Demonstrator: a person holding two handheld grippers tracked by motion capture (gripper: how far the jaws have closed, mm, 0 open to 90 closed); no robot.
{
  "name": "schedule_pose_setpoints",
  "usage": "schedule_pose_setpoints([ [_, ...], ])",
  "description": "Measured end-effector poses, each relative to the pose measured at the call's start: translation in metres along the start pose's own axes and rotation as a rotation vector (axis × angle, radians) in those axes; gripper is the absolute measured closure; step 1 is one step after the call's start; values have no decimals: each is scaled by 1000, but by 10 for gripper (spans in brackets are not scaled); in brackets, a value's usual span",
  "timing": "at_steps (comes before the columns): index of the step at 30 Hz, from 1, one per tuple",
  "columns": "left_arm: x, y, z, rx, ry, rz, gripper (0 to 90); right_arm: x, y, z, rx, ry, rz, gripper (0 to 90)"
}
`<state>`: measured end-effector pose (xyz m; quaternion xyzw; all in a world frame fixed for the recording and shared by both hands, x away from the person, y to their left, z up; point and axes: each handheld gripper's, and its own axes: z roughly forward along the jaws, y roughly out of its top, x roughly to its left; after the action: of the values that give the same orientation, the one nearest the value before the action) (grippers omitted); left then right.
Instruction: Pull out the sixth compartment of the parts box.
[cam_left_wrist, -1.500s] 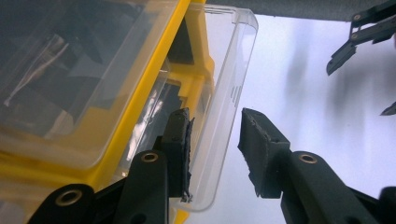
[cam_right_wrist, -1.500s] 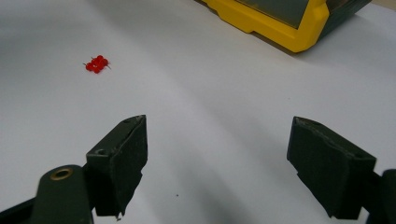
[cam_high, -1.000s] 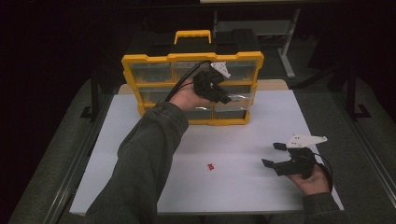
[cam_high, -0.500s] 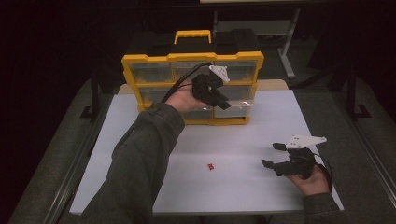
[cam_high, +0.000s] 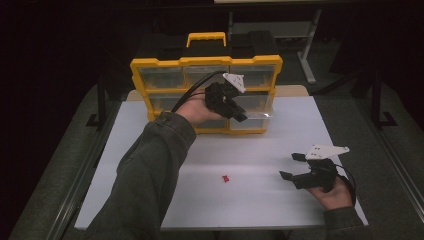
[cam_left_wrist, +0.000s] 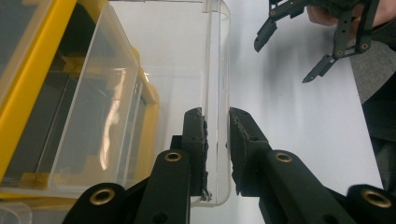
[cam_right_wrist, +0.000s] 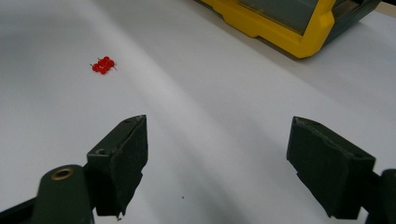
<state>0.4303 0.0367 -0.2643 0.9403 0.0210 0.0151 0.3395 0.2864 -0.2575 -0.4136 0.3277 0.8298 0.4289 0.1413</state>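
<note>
**A:** What lies nearest the counter's (cam_high: 150, 150) front edge?

**B:** By the front right corner, the right hand-held gripper (cam_high: 295, 167) rests in a hand, jaws spread wide with nothing between them. Left of it, mid-counter, sits a small cluster of red pushpins (cam_high: 225, 178).

**A:** And farther back?

**B:** A yellow drawer organizer (cam_high: 160, 65) stands at the back edge. The left hand-held gripper (cam_left_wrist: 217, 126) has just been closing; its pads now pinch the front wall of a clear drawer (cam_left_wrist: 140, 88), pulled partway out of the organizer's lower right.
</note>
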Motion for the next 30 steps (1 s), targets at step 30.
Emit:
schedule_pose_setpoints([
  [30, -16, 0, -13, -63, 9, -25, 641, 1, 2, 4, 9, 8, -2, 190],
])
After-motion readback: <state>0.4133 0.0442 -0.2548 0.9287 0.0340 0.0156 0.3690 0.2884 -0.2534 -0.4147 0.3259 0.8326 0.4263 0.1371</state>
